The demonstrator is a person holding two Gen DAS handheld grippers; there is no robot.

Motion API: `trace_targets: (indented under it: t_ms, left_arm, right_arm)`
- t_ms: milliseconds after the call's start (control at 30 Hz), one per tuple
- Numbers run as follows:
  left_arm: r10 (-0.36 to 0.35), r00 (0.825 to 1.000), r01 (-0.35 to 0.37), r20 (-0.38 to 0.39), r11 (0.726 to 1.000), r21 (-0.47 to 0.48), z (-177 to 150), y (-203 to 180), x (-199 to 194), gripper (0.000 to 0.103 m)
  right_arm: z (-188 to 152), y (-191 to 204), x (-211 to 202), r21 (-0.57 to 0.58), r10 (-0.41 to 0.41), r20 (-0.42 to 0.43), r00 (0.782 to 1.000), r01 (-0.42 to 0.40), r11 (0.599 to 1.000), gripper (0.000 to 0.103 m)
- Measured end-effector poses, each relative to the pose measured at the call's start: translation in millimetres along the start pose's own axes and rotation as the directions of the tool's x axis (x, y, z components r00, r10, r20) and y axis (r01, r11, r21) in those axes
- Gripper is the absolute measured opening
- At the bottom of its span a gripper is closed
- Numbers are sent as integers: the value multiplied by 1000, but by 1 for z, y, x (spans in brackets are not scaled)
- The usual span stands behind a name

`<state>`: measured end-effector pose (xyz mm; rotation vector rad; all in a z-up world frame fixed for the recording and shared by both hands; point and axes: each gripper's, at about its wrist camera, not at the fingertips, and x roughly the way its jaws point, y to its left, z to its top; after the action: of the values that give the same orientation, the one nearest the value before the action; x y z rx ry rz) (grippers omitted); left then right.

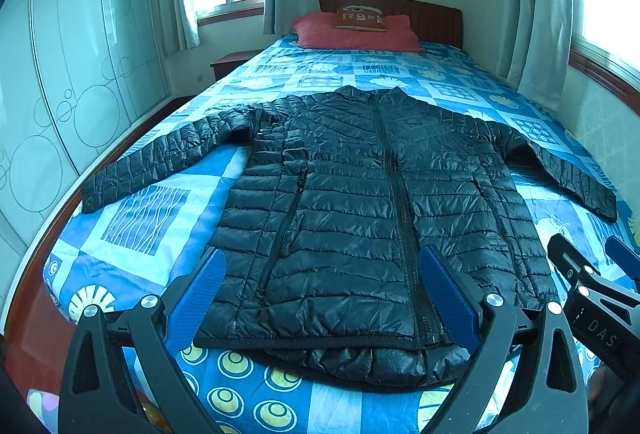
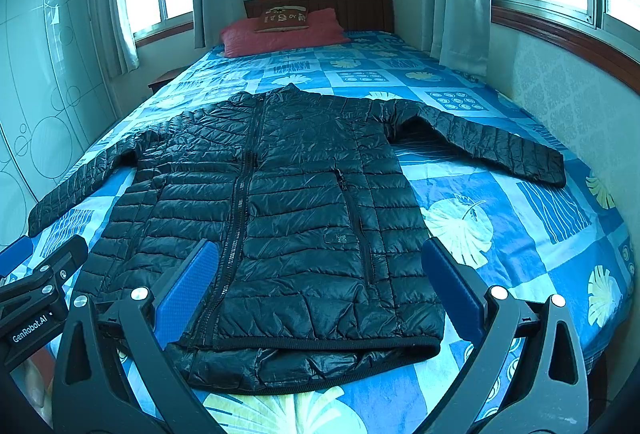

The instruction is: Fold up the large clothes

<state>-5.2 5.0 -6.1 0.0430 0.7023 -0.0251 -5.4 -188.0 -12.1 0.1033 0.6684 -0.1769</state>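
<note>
A black quilted puffer jacket (image 1: 360,193) lies flat and zipped on the bed, front up, collar away from me, both sleeves spread out to the sides; it also shows in the right wrist view (image 2: 280,201). My left gripper (image 1: 324,286) is open, held above the jacket's hem on its left half, holding nothing. My right gripper (image 2: 320,274) is open above the hem on the right half, also empty. The right gripper's body shows at the left wrist view's right edge (image 1: 592,286), and the left gripper's body at the right wrist view's left edge (image 2: 40,286).
The bed has a blue patterned cover (image 1: 152,218) and a wooden headboard (image 1: 424,13). A red pillow (image 1: 356,33) with a small brown cushion (image 1: 360,18) lies at the head. A wardrobe (image 1: 80,53) stands left; a wall with windows (image 2: 560,65) runs along the right.
</note>
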Motion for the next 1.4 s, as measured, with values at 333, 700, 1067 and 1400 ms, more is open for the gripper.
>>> trace_targets:
  t_ms: [333,700,1067,1400]
  left_arm:
    - [-3,1000,3,-15,1000,-7,-6,-1,3,96]
    - [-5,1000,5,-20,1000,-13,-2,2,6,96]
    - [-9,1000,8,-23,1000,-16,-2,3,6,96]
    - [-14,1000,13,-28,1000,-16,-4,3,6,96]
  right_arm:
    - [0,2,0,-2,-1,0,1000,1,1000,101]
    - [0,1,0,-3,-1,0,1000,1,1000,101]
    - [0,1,0,-5,-1,-1,1000,1,1000,101]
    - [-1,5,0,-7,2,-1,1000,-2,1000,101]
